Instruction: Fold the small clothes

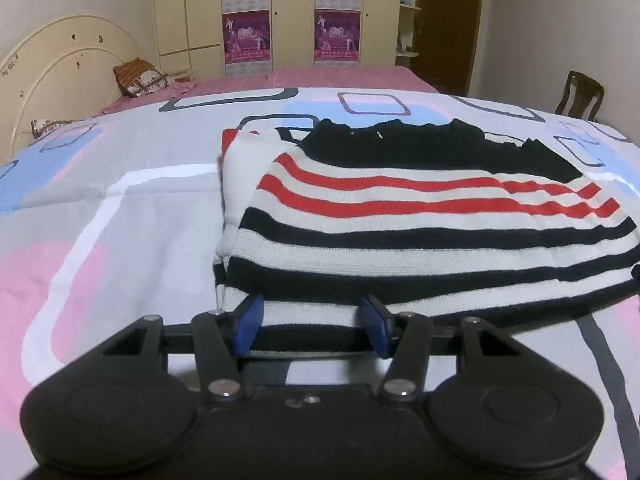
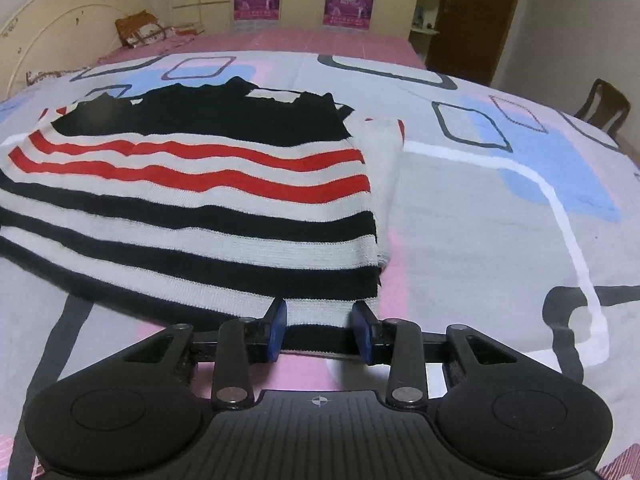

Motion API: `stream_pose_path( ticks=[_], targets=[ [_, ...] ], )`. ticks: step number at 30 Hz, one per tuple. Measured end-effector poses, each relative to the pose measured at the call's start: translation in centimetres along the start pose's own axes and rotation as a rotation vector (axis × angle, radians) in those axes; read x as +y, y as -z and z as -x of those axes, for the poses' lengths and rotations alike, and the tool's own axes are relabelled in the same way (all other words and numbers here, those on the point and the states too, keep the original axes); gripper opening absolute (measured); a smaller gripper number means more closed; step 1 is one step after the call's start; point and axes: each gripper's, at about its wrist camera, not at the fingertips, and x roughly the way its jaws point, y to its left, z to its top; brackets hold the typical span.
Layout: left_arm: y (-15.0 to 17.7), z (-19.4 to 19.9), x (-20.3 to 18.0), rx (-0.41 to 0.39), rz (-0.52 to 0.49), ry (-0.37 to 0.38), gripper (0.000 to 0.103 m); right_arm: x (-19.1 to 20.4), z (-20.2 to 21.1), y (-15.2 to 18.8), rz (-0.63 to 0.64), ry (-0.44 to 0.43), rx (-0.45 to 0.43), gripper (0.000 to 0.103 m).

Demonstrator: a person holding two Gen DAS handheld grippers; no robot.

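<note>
Both grippers straddle near hem | left gripper (image 1: pixel 312 326), right gripper (image 2: pixel 320 330): blue pads beside, whether pinching unclear | striped knit sweater (image 1: pixel 420 216) stretches ahead, stripes crosswise

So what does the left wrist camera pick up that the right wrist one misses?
Only the left view shows the sweater's left edge and the pink patch of sheet beside it. Only the right view shows the sweater's right edge and the blue patch beyond it. Both show the striped sweater lying on the bed, the headboard, the wardrobe posters, and a gripper with its jaws at the near hem: left gripper, right gripper.
</note>
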Motion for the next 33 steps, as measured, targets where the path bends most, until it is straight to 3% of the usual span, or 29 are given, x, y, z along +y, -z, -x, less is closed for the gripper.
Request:
stream_pose_path(
  ticks=[23,24,26,27,28,30,32,33],
  targets=[
    [-0.2,0.5,0.0,0.023,-0.004,0.001,0.056,-0.7,-0.2,-0.3,0.003,-0.031,0.015,0.036],
    [-0.4,0.9,0.0,0.023,0.006,-0.002,0.058,-0.8,0.0,-0.5,-0.001,-0.034,0.018,0.036],
    [-0.2,2.6,0.1,-0.019,0.035,-0.011,0.078,-1.3,1.5,-0.6,-0.037,-0.039,-0.032,0.037],
    [0.2,3.6,0.3,-0.049,0.072,-0.014,0.092,-1.5,2.3,-0.5,-0.049,-0.032,-0.067,0.049],
    [0.6,4.3,0.5,-0.067,0.110,0.003,0.088,-1.7,2.9,-0.3,-0.063,-0.030,-0.089,0.060],
    [1.2,4.9,0.8,-0.051,0.179,0.031,0.081,-2.2,3.4,0.1,-0.100,-0.059,-0.100,0.060],
    [1.9,4.9,1.4,-0.041,0.292,0.055,0.074,-2.5,3.6,0.4,-0.138,-0.101,-0.105,0.054],
    [2.3,4.7,2.0,-0.035,0.387,0.093,0.072,-2.5,3.7,0.3,-0.151,-0.124,-0.111,0.031]
  ],
)
